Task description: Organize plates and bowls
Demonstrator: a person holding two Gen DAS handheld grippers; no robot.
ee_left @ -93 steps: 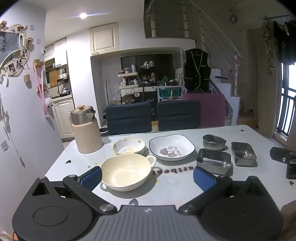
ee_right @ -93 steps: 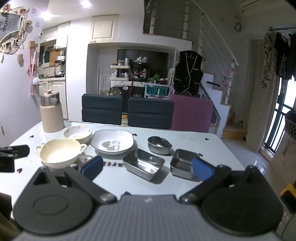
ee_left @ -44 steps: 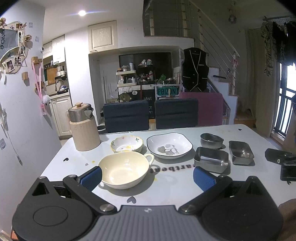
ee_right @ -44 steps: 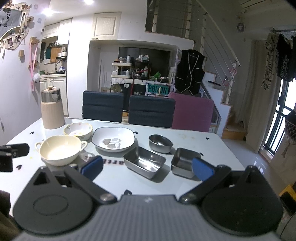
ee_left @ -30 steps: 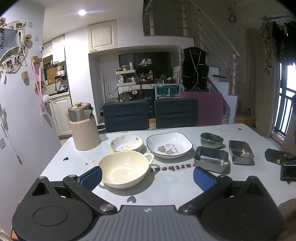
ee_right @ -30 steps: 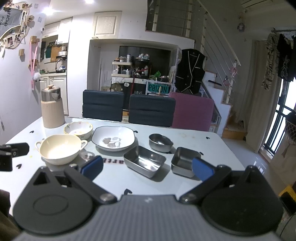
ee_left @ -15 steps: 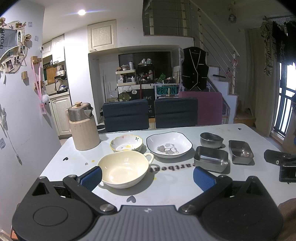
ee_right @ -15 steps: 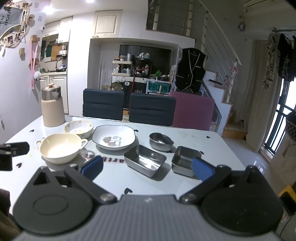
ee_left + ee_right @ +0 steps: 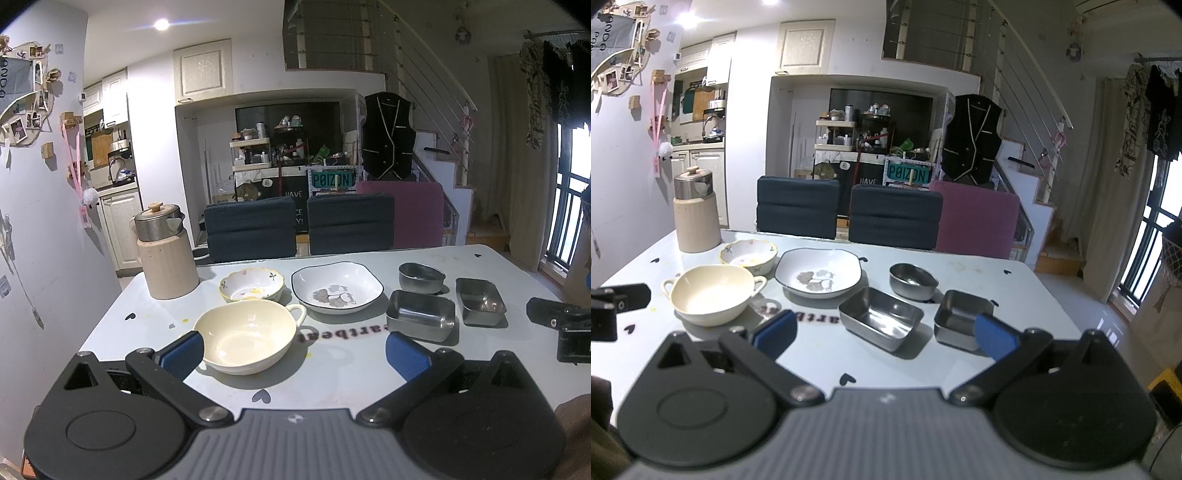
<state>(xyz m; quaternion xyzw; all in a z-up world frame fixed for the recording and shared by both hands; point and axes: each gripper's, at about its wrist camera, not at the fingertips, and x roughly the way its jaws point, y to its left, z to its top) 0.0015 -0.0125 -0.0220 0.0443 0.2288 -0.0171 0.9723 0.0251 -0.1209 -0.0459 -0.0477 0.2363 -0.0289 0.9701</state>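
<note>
Six dishes wait unsorted on a pale tabletop (image 9: 332, 373) as a person holds two grippers above its near edge, both with jaws spread wide and gripping nothing. The left gripper (image 9: 295, 350) faces a cream two-handled bowl (image 9: 245, 334) just ahead at about 11 o'clock, nearly touching its left finger pad (image 9: 183, 350), with the bowl's handles lying across the view from 9 to 3 o'clock. Behind that bowl, at 12 o'clock, sit a small flowered bowl (image 9: 252, 284) and a white square plate (image 9: 337, 291). The right gripper (image 9: 885, 336) looks onto the steel ware: a large rectangular tin (image 9: 880, 317) directly between its pads at 12 o'clock, long axis running roughly 10 to 4 o'clock, a smaller steel tin (image 9: 960, 314) just beside the right pad at 1 o'clock, and a round steel bowl (image 9: 913, 280) beyond them. A tall beige jug (image 9: 695, 210) stands at the far left corner. Judging from the layout, the left gripper is the nearer one for the crockery and the right for the steel pieces; no stacking has begun.
</note>
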